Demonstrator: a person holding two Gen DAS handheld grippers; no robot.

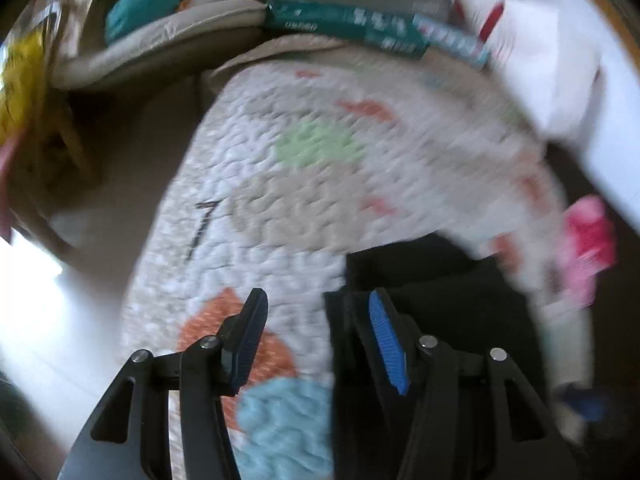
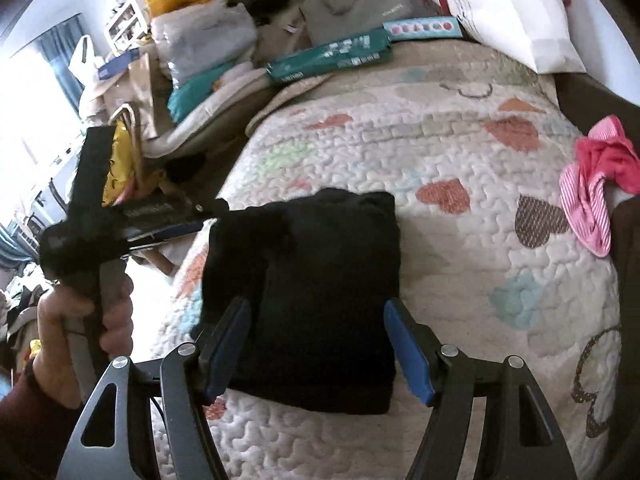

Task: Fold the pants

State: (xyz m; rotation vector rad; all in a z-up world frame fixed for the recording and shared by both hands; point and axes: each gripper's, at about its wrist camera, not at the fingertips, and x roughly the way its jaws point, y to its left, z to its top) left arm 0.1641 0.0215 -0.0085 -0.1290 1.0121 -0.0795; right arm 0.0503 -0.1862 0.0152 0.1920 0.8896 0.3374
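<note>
Looking down past your right gripper (image 2: 316, 346), jaws spread and empty, you are seeing the folded pants (image 2: 308, 280) lying at twelve o'clock on the quilt (image 2: 460, 240), long axis running away from you, while your left gripper (image 1: 316, 340), also parted and empty, is hovering at their nine o'clock edge.

- I see a bed (image 2: 460, 240) covered by a white quilted spread printed with coloured hearts.
- The black pants (image 2: 312, 280) lie on it, folded into a compact block near the bed's left edge.
- A pink striped garment (image 2: 596, 188) sits at the right edge, well apart from the pants.
- A long teal box (image 2: 328, 58) and a white pillow (image 2: 508, 12) lie at the far end.
</note>
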